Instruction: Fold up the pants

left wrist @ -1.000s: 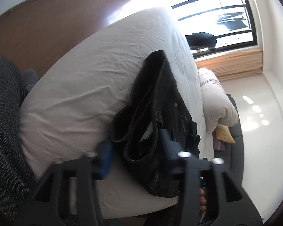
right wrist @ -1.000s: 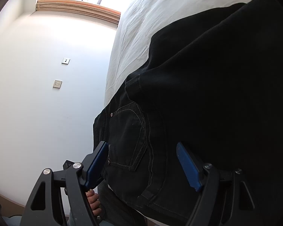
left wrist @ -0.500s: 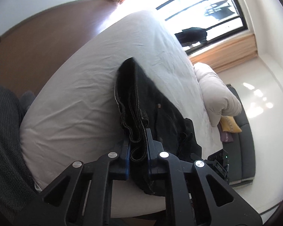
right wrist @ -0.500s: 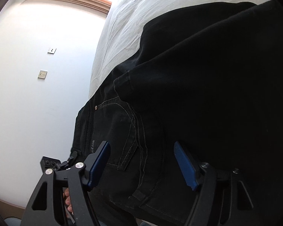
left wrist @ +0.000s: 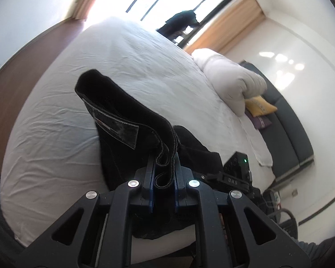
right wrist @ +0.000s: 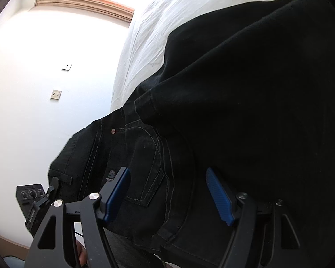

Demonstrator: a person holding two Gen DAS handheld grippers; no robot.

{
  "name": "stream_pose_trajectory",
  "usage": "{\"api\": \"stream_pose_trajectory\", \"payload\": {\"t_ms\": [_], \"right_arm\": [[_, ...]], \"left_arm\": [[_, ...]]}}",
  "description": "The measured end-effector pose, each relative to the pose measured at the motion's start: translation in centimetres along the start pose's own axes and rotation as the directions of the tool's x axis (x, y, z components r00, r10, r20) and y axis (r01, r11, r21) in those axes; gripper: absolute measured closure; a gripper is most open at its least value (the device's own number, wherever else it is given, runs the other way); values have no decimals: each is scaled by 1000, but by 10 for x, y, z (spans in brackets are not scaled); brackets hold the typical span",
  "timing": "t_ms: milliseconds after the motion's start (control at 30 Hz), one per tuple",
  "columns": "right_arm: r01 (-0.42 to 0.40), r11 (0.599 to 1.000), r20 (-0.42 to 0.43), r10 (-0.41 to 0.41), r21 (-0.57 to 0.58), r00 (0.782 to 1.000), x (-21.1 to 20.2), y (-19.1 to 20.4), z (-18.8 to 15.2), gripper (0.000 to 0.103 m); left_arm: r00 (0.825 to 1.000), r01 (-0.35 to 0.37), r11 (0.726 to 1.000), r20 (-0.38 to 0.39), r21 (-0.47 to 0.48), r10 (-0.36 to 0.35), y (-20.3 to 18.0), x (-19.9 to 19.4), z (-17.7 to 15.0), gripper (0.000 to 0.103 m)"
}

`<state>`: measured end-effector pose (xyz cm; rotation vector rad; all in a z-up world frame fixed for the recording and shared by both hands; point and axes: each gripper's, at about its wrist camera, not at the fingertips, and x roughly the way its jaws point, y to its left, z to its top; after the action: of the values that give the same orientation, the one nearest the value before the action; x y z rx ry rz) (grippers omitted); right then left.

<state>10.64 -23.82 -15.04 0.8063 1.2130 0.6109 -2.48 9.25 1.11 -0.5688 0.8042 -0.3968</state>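
1. Between the blue pads of the left gripper (left wrist: 164, 176), the doubled waistband of the black denim pants (left wrist: 127, 120) is now pinched; a second ago those jaws stood apart.
2. Toward 11 o'clock the raised cloth stands off the white-sheeted bed (left wrist: 55, 120), so a fold can likely begin.
3. The right gripper (right wrist: 168, 192) still gapes, hovering over the pocket without gripping.

The pants (left wrist: 127, 120) were black, with pale contrast stitching around the pocket and a copper rivet (right wrist: 113, 130). The bed sheet (left wrist: 127, 51) beneath them was plain white. The left gripper (left wrist: 164, 178) and right gripper (right wrist: 167, 192) were black with blue pads (right wrist: 218, 195). Beyond the sheet, beside the white duvet (left wrist: 230, 78), lay a yellow cushion (left wrist: 260, 105) and a purple one (left wrist: 260, 121).
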Motion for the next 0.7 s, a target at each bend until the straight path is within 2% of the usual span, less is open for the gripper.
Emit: {"api": "stream_pose_trajectory", "payload": {"t_ms": [133, 200, 367, 567, 700], "right_arm": [[-29, 998, 28, 28, 50, 999, -18, 0, 5, 18], [-56, 998, 41, 55, 23, 998, -30, 7, 10, 17], [-118, 987, 7, 119, -110, 993, -61, 41, 28, 12], [-98, 949, -18, 97, -299, 995, -98, 90, 52, 2], [-51, 936, -78, 25, -348, 997, -94, 96, 58, 1]], "left_arm": [[999, 17, 997, -39, 72, -14, -33, 15, 1, 93], [998, 14, 994, -58, 110, -8, -47, 24, -1, 93], [994, 23, 981, -114, 192, -1, -79, 53, -13, 93], [983, 33, 956, -184, 293, 22, -114, 85, -35, 93], [977, 35, 942, -208, 335, 37, -128, 97, -43, 93]]}}
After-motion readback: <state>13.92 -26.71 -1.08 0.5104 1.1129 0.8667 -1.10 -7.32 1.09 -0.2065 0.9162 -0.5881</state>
